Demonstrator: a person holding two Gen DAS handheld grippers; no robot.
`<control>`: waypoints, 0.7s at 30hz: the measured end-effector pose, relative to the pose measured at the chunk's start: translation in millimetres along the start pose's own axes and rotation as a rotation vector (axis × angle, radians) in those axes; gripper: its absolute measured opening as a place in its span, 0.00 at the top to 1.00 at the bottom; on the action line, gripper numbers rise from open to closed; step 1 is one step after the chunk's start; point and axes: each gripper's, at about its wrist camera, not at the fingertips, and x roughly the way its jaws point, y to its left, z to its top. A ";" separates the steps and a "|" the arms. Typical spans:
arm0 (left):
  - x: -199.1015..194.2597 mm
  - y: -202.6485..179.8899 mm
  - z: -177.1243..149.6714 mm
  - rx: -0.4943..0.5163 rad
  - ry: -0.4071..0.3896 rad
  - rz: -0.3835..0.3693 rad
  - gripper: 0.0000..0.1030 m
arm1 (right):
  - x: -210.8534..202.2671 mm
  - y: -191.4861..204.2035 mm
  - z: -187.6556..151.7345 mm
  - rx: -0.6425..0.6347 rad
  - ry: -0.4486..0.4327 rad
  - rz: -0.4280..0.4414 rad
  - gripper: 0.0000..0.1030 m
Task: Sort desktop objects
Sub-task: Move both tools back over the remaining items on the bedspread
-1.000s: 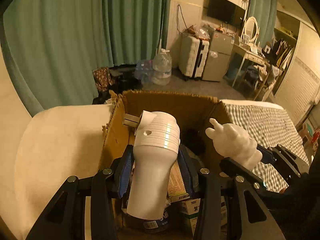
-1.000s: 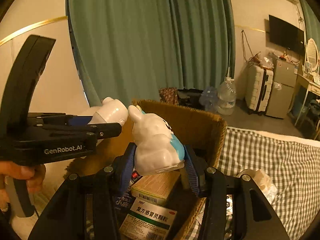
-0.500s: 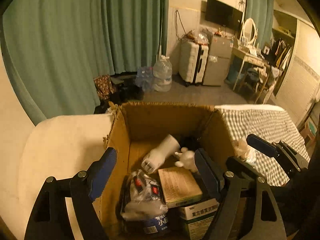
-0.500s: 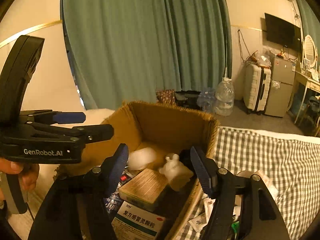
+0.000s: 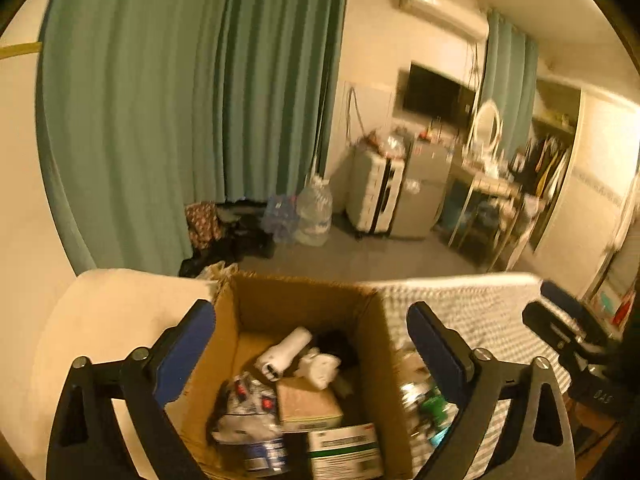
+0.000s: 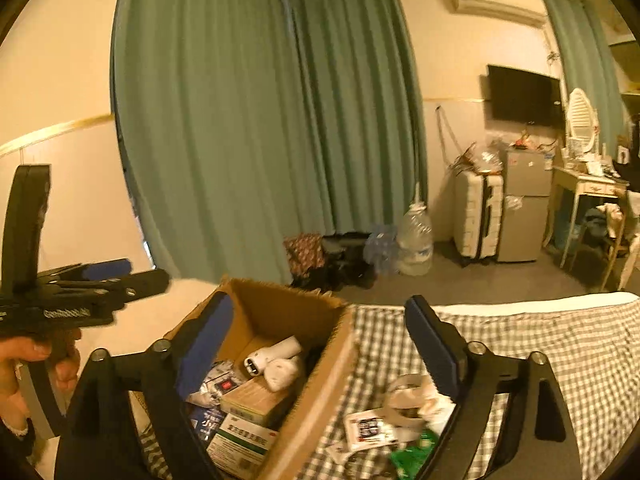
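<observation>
An open cardboard box point(image 5: 372, 344) point(image 6: 332, 364) stands on the bed. Inside lie a white cylindrical device point(image 5: 284, 354) point(image 6: 272, 354) and a white rabbit figure point(image 5: 320, 366) point(image 6: 282, 372), beside medicine boxes point(image 5: 344, 450) point(image 6: 240, 442) and a plastic packet point(image 5: 248, 412). My left gripper point(image 5: 310, 340) hangs above the box with its jaws opening wide and nothing between them. My right gripper point(image 6: 318, 332) hovers over the box's right wall, jaws also opening and holding nothing. A hand point(image 6: 24, 364) grips the left gripper's handle in the right wrist view.
Loose packets and wrappers point(image 6: 396, 420) lie on the checked bedsheet point(image 6: 540, 352) right of the box. A white cushion point(image 5: 100, 320) lies left of it. Beyond the bed are green curtains point(image 5: 180, 100), a water jug point(image 6: 414, 240), a suitcase point(image 6: 478, 216) and a dressing table point(image 6: 584, 196).
Both grippers have opened: the white device and the rabbit figure dropped into the box. Both grippers have since risen and drawn back, so the box looks smaller and lower.
</observation>
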 end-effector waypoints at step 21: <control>-48.4 -85.1 -11.8 -0.009 -0.128 -0.132 0.00 | -109.6 -88.8 -5.3 0.023 0.054 -0.206 0.00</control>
